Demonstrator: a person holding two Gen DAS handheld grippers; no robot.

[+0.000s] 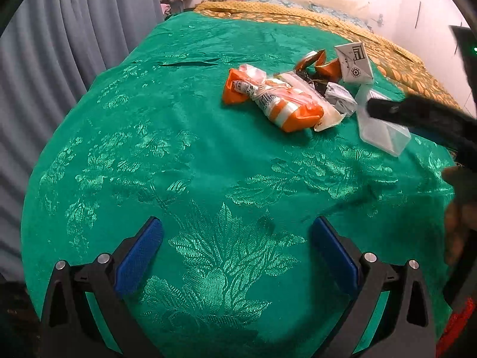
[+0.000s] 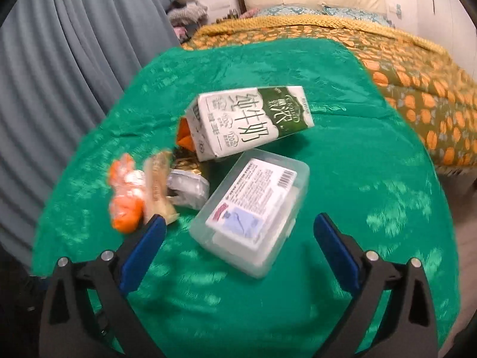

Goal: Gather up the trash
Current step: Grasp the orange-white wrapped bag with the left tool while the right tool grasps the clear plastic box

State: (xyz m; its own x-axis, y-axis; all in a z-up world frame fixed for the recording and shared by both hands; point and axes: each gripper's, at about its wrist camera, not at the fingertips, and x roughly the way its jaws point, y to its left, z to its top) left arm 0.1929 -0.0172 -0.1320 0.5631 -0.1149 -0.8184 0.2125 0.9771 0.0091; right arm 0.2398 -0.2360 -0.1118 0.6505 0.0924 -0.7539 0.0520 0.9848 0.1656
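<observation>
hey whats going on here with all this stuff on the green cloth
A person with a gripper in each hand is collecting trash piled on a green cloth. The right gripper is open, reaching toward a clear plastic box; nothing is held yet. Beyond the box lie a milk carton, an orange wrapper and crumpled clear plastic. The left gripper is open too, hanging back over bare cloth.

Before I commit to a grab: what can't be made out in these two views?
- Left wrist view: right tongs cover part of the clear plastic box.
- Right wrist view: orange wrapper is motion-blurred, print unreadable.
- Both views: items under the milk carton are mostly hidden.
- No bin visible.
</observation>
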